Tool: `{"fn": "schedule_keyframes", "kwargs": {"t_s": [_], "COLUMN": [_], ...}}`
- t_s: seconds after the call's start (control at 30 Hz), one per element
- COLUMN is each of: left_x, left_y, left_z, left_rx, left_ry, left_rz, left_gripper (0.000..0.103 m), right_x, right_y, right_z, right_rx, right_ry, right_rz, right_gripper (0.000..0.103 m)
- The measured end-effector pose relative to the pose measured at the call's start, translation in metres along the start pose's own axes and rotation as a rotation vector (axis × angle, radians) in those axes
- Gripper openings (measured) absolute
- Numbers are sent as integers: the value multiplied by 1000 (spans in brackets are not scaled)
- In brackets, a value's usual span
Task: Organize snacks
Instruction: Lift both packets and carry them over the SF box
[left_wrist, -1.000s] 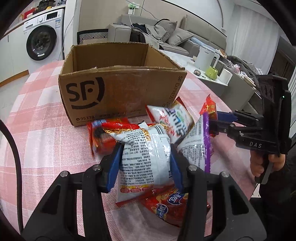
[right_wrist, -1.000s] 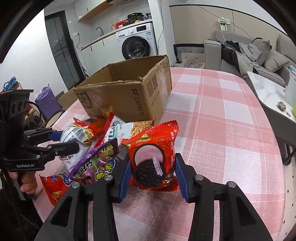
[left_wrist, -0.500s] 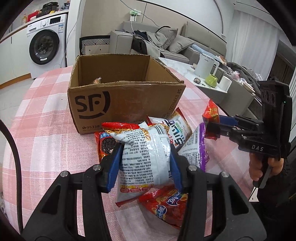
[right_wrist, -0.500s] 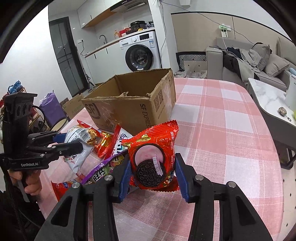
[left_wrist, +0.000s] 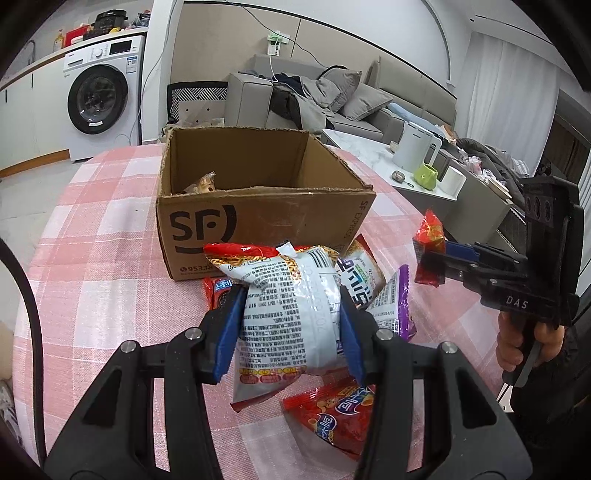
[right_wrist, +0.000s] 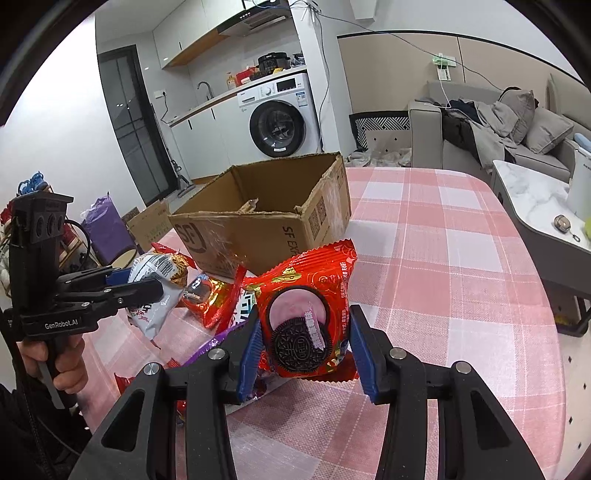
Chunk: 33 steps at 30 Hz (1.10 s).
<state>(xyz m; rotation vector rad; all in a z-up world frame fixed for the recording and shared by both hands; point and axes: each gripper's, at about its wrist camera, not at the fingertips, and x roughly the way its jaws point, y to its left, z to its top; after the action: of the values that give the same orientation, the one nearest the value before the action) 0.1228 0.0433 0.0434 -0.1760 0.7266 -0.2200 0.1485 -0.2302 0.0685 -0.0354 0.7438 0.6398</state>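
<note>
Snacks: a white-and-red crinkled noodle packet (left_wrist: 291, 317) was clamped in the left gripper (left_wrist: 290, 332), above loose packets before the open brown cardboard box (left_wrist: 266, 221). The right gripper (right_wrist: 304, 347) gripped a red foil cookie packet (right_wrist: 306, 295) over the pink checked tablecloth (right_wrist: 443, 295).

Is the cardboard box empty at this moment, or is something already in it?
Not empty. The cardboard box is open on top, and one small wrapped snack lies in its left inside corner; the rest of the floor is hidden.

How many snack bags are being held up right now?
2: the white noodle bag in the left gripper, the red cookie bag in the right gripper. Others lie on the table.
</note>
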Motion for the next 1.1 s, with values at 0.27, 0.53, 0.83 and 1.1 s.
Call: {"fn": "schedule_keyframes", "kwargs": {"t_s": [0.27, 0.53, 0.83, 1.1], "left_x": [-19, -30, -35, -34], "left_y": [7, 9, 0, 0], "left_z": [10, 20, 37, 54], "left_rx": [-10, -7, -1, -7], "left_ry": [-48, -78, -120, -144], "left_rz": [17, 20, 28, 50], "left_gripper": [45, 45, 45, 45], "right_x": [-8, -7, -5, -3], "right_y": [8, 15, 17, 21], "right_z": [4, 11, 28, 44], "right_rx": [-1, 5, 42, 62], "right_ry": [-35, -60, -90, -123], "right_rz": [2, 23, 54, 51], "right_gripper": [45, 45, 45, 45]}}
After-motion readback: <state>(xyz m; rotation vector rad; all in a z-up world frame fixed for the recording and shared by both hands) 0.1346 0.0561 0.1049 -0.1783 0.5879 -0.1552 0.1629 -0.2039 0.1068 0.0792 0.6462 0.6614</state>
